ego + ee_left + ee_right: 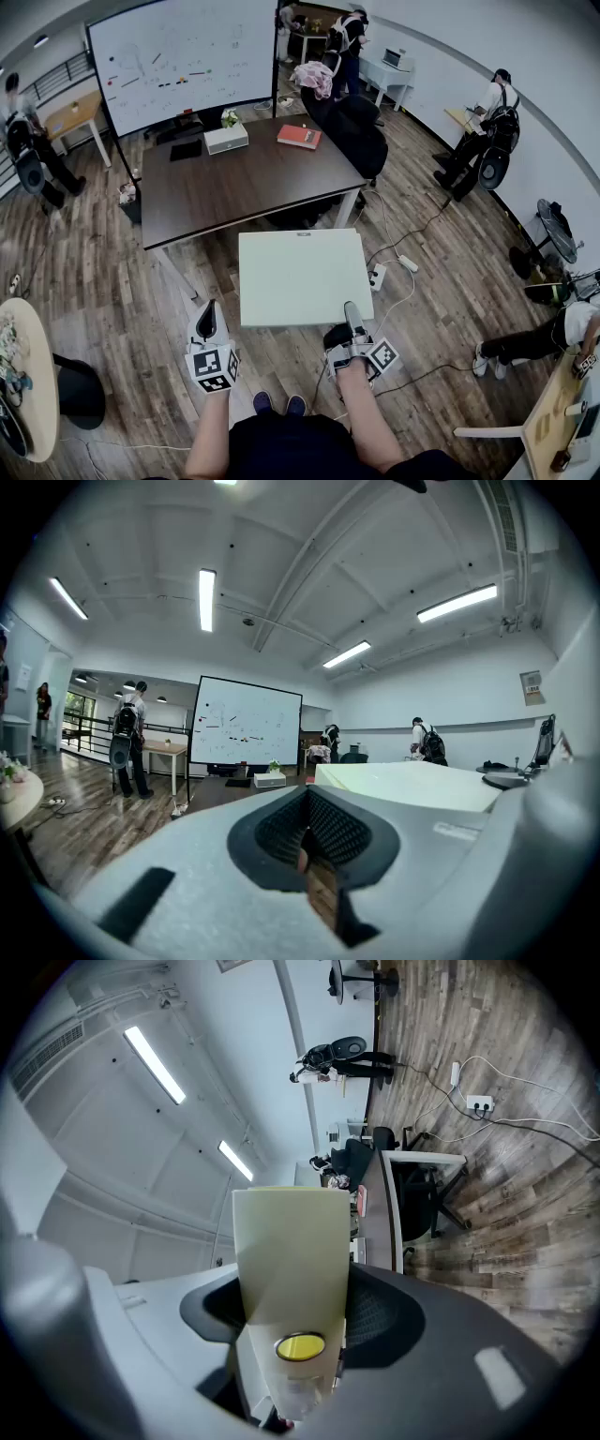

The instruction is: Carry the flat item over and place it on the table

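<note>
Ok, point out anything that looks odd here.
The flat board hangs from the right gripper alone, clamped at its near edge; the left gripper is shut, off the board. Nothing spilled or damaged shows.

whiteboard (pixel 183 56): behind dark table (pixel 244 183); marks too small to read.
red book (pixel 299 137): on table's far right corner; cover print too small.
white box (pixel 226 139): on table's far edge; can't tell what kind.
flat board (pixel 302 277): in front of table; covers floor & part of power strip (pixel 379 277).
right gripper (pixel 351 317): at board's near edge; side under board hidden. In right gripper view, board fills the jaw gap and its low end is out of sight.
standing person (pixel 28 141): left of table; face under blur patch.
far-right person (pixel 539 339): right-front of table; upper body cut off.
round table (pixel 33 375): left-front of table; cut by pic edge.
shoes (pixel 278 404): only tips show.
</note>
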`<state>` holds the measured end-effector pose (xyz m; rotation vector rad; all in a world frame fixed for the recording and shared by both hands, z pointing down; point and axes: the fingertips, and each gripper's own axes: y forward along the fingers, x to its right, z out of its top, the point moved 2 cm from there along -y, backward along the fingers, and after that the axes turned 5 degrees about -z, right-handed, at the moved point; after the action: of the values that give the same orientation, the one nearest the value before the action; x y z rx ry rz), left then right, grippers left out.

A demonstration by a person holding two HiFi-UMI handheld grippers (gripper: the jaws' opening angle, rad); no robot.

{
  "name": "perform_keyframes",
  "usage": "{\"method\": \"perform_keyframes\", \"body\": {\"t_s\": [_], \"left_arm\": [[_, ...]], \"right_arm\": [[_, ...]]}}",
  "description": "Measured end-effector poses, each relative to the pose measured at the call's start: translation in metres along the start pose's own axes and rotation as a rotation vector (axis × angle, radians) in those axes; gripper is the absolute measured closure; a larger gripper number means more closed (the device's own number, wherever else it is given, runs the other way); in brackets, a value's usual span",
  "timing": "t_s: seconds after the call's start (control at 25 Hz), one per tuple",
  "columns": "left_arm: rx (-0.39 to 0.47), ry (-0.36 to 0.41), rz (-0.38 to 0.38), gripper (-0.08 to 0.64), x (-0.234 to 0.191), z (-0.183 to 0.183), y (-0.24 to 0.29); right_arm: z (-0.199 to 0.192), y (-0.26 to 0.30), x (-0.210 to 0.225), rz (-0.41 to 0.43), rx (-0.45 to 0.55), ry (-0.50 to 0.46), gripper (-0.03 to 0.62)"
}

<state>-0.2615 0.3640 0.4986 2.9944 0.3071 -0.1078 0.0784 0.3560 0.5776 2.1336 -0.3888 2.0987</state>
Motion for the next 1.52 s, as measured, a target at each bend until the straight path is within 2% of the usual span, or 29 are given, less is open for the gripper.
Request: {"method": "perform_keyframes", "body": {"t_s": [0.52, 0.84, 1.32, 1.52], "left_arm": [[0.003, 0.011, -0.015, 0.565, 0.022, -0.003, 0.017], [0.008, 0.010, -0.009, 0.565, 0.014, -0.004, 0.018], [-0.002, 0.020, -0.002, 0.565, 0.045, -0.014, 0.038], [0.003, -0.002, -0.003, 0.565, 0.064, -0.017, 0.048]], "right_arm": [[0.016, 0.006, 0.004, -0.009, -0.014, 0.015, 0.313], [0.012, 0.013, 0.011, -0.013, -0.008, 0.011, 0.313], [0.046, 0.018, 0.018, -0.014, -0.016, 0.012, 0.311], [0.069, 0.026, 0.028, -0.020, -0.019, -0.005, 0.311]]}}
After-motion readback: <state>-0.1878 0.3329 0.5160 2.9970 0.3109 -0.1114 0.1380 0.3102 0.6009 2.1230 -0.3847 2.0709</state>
